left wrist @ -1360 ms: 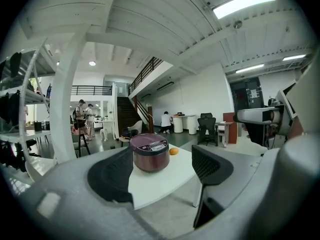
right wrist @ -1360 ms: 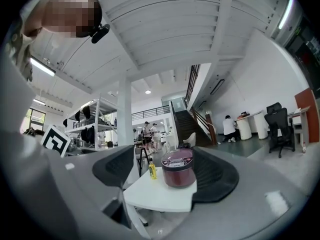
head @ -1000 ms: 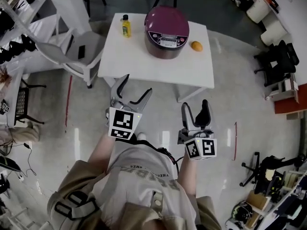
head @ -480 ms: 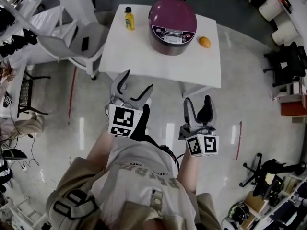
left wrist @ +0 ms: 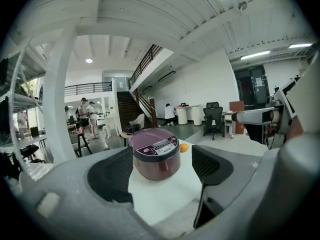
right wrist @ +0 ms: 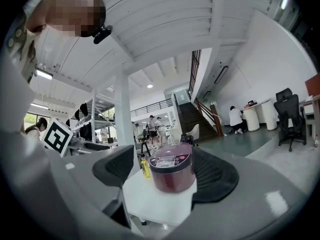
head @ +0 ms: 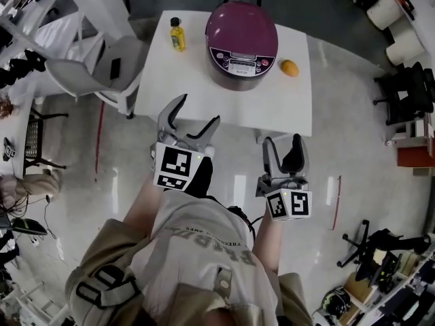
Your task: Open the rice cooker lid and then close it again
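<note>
Rice cooker (head: 241, 43), maroon and round, stands on a white desk (head: 224, 107) close to the far edge, roughly midway between the left and right edges; its domed lid (head: 239, 24) is down, so the opening has not yet begun. Its control panel (head: 238, 60) faces the desk's near edge, probably so the person standing there can reach the front of the lid. A small yellow bottle (head: 177, 36) stands by the far left corner; an orange (head: 289, 67) lies just right of the cooker, near the right edge; both sit clear of the lid's likely swing.

Short of the near edge, over the floor, the left gripper (head: 196, 111) and right gripper (head: 282, 141) are held side by side, well apart from the cooker. Each has its jaws parted fairly wide with nothing between the pads. In each gripper view the cooker shows framed in the gap between the jaws, which suggests both are aimed at it, ready for an approach.
</note>
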Available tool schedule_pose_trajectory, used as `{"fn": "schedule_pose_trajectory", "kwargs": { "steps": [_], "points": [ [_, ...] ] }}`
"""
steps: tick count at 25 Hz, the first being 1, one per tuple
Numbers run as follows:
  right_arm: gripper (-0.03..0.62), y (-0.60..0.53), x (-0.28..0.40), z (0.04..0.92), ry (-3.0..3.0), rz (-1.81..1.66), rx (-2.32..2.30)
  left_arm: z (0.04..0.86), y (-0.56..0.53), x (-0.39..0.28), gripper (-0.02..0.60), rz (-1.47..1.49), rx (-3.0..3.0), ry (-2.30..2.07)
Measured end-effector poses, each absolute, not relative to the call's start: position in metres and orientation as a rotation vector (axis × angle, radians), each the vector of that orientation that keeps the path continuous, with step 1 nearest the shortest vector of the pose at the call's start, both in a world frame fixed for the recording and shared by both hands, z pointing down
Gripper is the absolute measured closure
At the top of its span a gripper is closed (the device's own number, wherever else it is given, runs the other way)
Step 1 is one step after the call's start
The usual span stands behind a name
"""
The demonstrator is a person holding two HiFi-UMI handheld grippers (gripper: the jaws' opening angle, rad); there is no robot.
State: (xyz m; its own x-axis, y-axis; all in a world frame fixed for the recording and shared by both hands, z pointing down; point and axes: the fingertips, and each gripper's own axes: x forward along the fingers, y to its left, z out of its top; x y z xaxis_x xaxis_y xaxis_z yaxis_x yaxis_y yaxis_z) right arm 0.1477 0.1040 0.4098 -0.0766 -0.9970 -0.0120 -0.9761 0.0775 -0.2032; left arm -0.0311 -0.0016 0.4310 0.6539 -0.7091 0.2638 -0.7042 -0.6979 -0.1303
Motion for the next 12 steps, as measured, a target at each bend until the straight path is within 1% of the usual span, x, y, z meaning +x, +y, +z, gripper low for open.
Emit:
{"fn": "schedule_pose_trajectory", "kwargs": {
  "steps": [12],
  "points": [
    [0.253, -0.001, 0.168, 0.398, 2.203, -0.180, -2.046, 0.423, -0.107, -0.003, 0.201, -0.445, -2.864, 1.165]
  ]
}}
